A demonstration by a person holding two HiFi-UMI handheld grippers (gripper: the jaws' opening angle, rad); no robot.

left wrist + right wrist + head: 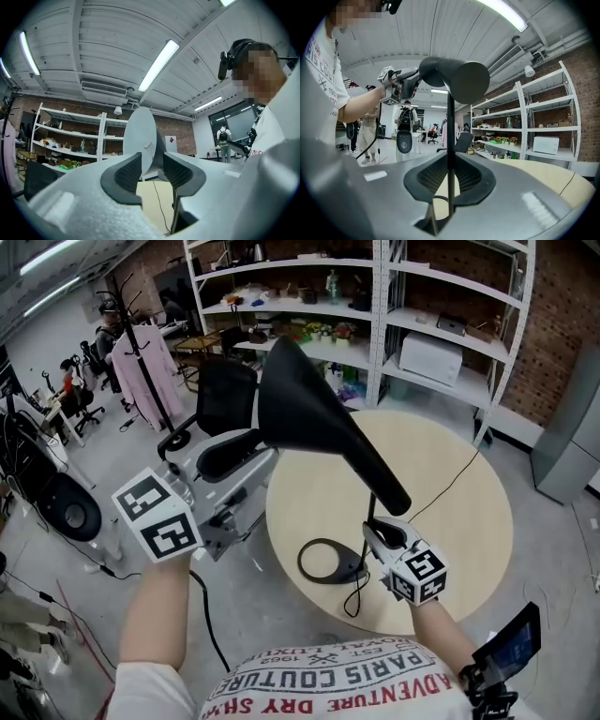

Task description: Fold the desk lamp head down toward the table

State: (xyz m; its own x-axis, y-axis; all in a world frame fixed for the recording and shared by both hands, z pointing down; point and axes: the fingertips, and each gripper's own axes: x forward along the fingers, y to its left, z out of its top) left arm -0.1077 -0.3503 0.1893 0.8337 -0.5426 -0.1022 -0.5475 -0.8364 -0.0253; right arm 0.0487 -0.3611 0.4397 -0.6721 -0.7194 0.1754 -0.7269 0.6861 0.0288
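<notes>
Right gripper (375, 527) (449, 180): pinching the thin black lamp stem (371, 507) (450, 140). Dark ribbed pads bear on it from both sides. The gripper points about level, low over the table edge nearest the person.

Left gripper (246, 448) (152, 171): jaws spread wide, pads pressing on nothing. Held high, off the table's left side, at the wide end of the lamp head. In the left gripper view the head's rim shows in the gap between the pads; I cannot tell whether it touches either pad.

Lamp head: black cone-shaped lamp head (300, 399) (457, 77), pale inside face (139, 136) turned to the left gripper. It is raised, well above the table and not folded down. In the head view the wide mouth is up and to the left, and the narrow neck runs down and right to the top of the stem.

Stem: upright, rising from the base through the right gripper to the head.

Base: black ring-shaped lamp base (301, 561), flat on the table, near its front edge, just left of the right gripper.

Table: round pale wooden table (469, 540). A black cable (448, 486) trails across it from the far right edge toward the lamp.

Surroundings: white metal shelving (375, 324) with boxes and small items stands beyond the table. A black office chair (225, 395) is behind the left gripper. A pink garment (145, 367) hangs on a stand at far left.
</notes>
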